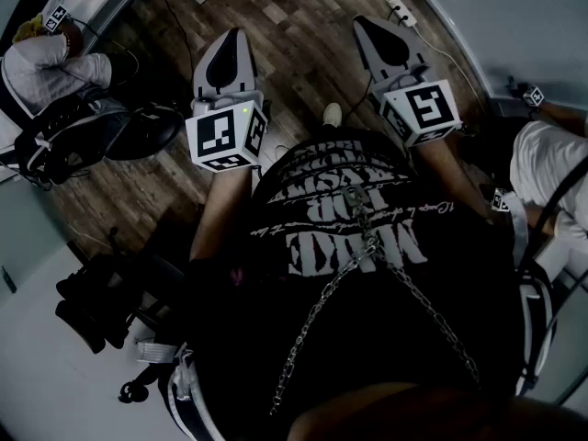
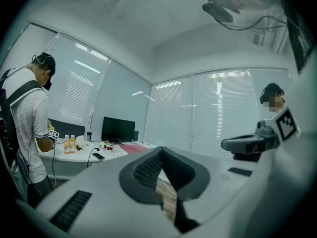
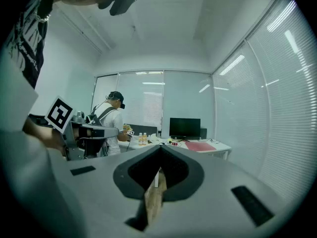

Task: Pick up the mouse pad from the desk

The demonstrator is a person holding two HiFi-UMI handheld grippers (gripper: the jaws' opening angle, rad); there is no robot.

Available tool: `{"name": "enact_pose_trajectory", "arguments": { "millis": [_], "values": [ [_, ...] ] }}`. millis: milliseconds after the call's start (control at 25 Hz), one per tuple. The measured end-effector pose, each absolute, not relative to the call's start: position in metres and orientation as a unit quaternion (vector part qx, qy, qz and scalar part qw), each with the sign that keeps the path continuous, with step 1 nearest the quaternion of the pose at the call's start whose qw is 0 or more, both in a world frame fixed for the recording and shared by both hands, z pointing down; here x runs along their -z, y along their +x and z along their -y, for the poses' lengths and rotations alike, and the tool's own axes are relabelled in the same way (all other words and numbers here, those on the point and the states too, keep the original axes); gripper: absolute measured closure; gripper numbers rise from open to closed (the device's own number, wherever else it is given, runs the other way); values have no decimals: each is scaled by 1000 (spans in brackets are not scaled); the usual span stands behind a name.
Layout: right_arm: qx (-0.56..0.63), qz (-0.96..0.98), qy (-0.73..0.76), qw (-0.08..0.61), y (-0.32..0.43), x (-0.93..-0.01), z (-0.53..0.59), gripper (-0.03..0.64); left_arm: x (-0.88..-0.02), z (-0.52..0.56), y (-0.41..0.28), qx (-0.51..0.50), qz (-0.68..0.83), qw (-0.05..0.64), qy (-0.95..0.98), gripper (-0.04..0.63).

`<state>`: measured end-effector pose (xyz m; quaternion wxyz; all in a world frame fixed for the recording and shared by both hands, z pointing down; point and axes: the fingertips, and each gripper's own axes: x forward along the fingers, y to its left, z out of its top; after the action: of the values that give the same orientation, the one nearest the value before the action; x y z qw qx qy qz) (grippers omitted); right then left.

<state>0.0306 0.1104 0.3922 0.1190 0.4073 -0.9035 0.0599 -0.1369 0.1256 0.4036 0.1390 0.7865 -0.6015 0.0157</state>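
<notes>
On black shirt [image 1: 404, 338], upside-down "MAKE" lettering [image 1: 358, 248]

From where I stand, the mouse pad [image 3: 200, 146] [image 2: 133, 148] is a thin reddish rectangle lying flat on the white desk [image 3: 224, 148], near its right end.

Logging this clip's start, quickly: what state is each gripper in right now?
Left gripper: closed, holding nothing.
Right gripper: closed, holding nothing.

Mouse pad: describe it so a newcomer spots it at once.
Find the white desk by the window blinds, with the dark monitor on it. The mouse pad lies just right of the monitor: the only flat red sheet there.
</notes>
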Motion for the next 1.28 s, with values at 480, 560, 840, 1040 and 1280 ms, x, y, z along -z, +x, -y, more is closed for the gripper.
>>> {"name": "enact_pose_trajectory", "arguments": {
  "millis": [480, 560, 840, 1040, 1280],
  "values": [
    [-54, 925, 363, 95, 4, -370, -153, 617, -388, -166, -158, -26, 627, 130, 768, 589],
    [-55, 927, 359, 91, 6, -365, -149, 617, -383, -163, -159, -24, 632, 127, 764, 589],
    [-45, 930, 353, 93, 11, -364, -131, 617, -372, -157, -156, -1, 644, 107, 757, 589],
    [-65, 930, 349, 95, 11, -375, -129, 617, -380, -164, -155, -17, 640, 117, 760, 589],
    [-76, 930, 347, 95, 9, -381, -129, 617, -389, -164, -161, -29, 651, 119, 749, 589]
  ]
}}
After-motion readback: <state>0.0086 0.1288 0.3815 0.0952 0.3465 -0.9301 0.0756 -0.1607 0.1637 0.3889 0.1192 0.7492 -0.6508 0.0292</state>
